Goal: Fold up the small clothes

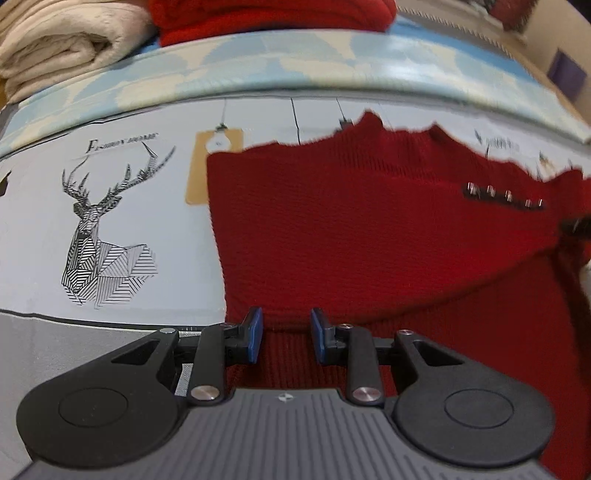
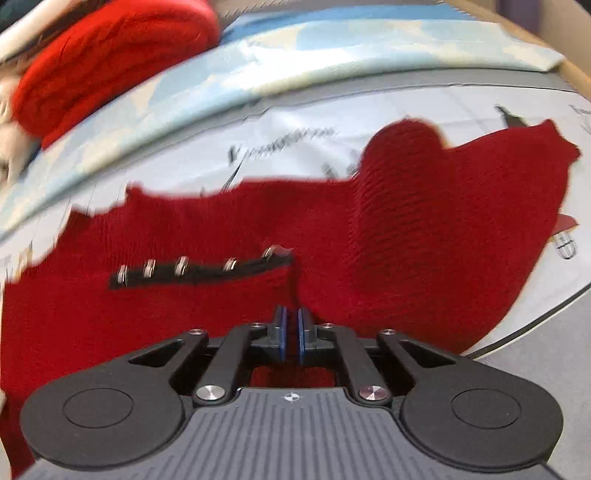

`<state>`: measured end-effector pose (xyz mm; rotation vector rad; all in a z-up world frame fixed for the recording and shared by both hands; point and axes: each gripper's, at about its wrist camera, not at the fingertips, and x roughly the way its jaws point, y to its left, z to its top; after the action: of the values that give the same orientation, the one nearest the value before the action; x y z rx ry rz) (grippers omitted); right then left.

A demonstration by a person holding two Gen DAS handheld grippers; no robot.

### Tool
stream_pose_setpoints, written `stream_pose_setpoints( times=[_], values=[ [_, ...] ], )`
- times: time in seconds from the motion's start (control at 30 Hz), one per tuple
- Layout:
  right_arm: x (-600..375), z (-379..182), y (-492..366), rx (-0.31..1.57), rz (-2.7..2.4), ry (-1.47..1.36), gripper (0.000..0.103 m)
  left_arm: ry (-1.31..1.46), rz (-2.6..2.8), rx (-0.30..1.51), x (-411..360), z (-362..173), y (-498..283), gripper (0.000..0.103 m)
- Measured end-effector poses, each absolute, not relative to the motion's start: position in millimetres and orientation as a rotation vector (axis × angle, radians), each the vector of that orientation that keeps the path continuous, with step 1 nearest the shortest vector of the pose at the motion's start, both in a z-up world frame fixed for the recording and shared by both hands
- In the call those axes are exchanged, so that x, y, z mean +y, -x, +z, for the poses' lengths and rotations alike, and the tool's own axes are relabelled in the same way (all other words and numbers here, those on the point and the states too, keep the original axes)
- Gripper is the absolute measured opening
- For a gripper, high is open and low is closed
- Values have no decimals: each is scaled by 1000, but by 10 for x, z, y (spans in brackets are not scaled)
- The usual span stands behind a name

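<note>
A dark red knitted sweater (image 1: pixel 369 229) lies spread on a pale printed tablecloth (image 1: pixel 110 110). A black strip with metal studs (image 1: pixel 504 195) crosses the sweater near its right side. My left gripper (image 1: pixel 286 332) hangs over the sweater's near left part, by its ribbed hem, its blue pads apart with cloth showing between them. In the right wrist view the sweater (image 2: pixel 424 229) bulges into a raised fold, and the studded strip (image 2: pixel 195 271) lies left of centre. My right gripper (image 2: pixel 291 332) is shut, pinching a ridge of the red knit just below the strip's right end.
A folded cream blanket (image 1: pixel 55 48) and a folded bright red garment (image 1: pixel 266 18) rest at the back on a blue-and-white patterned cloth (image 1: pixel 295 62). A deer drawing (image 1: pixel 103 236) is printed left of the sweater. The red pile (image 2: pixel 110 62) sits far left in the right wrist view.
</note>
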<state>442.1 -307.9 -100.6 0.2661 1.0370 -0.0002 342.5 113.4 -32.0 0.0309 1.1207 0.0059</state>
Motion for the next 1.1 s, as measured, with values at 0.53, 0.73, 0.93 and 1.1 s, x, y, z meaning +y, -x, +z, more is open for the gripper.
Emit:
stream_pose_setpoints(
  times=[0.53,0.73,0.93,1.1],
  values=[
    [-4875,-1077,-4262,710,-469,-640,40,28,10,1120,1044,-260,-3523,31],
    [-5229,-1414,-4290,733,-476,-759,45,41,-29,1103,959,-199,-3546,31],
    [-5394,-1556,-4396,672,-425,-796,45,46,-27,1106,989,-198,-3540,31],
    [-5408,-1597,-4465,647,-395,-816,28,42,-22,1106,1022,-186,-3524,31]
  ],
)
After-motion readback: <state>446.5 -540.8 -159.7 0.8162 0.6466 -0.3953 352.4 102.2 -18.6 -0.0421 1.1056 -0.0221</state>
